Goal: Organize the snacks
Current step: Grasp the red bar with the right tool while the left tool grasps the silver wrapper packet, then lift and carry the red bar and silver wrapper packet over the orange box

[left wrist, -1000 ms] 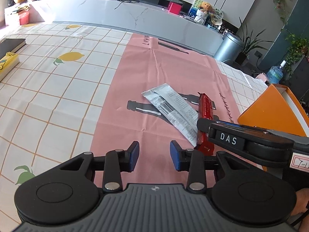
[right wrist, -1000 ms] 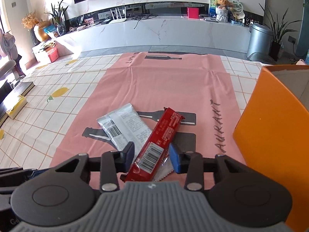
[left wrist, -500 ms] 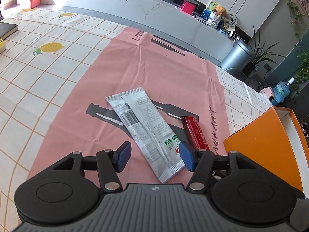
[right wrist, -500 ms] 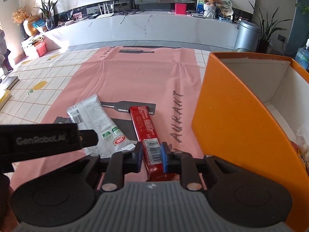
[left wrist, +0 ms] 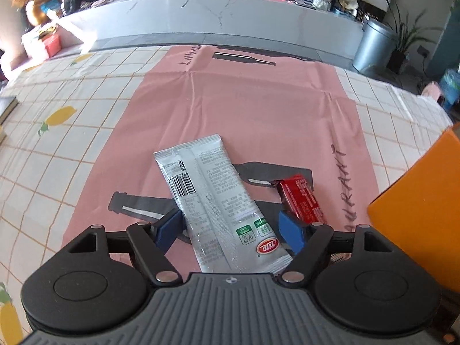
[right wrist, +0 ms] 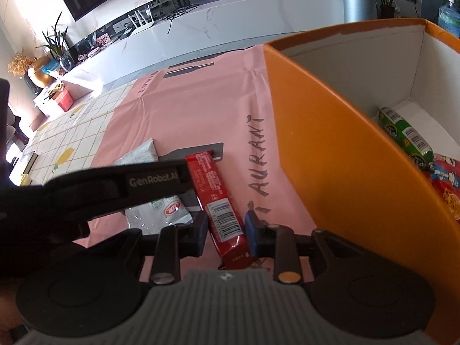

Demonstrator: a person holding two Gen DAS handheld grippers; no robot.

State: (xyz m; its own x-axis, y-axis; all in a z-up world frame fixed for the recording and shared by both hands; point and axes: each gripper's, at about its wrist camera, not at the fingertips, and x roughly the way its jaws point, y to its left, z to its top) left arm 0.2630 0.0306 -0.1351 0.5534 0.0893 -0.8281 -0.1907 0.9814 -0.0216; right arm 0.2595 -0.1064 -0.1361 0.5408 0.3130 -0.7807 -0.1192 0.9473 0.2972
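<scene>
Your left gripper (left wrist: pixel 230 227), jaws just spread wide, straddles the silver packet (left wrist: pixel 212 198) mid-cloth without pinching; lower squarely before closing. Your right gripper (right wrist: pixel 225 234) pinches the red bar (right wrist: pixel 215 189); lift it clear over the orange box (right wrist: pixel 345 155) wall.

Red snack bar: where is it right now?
The red snack bar lies on the pink cloth between the right gripper fingers, silver packet to its left, orange box to its right.
</scene>
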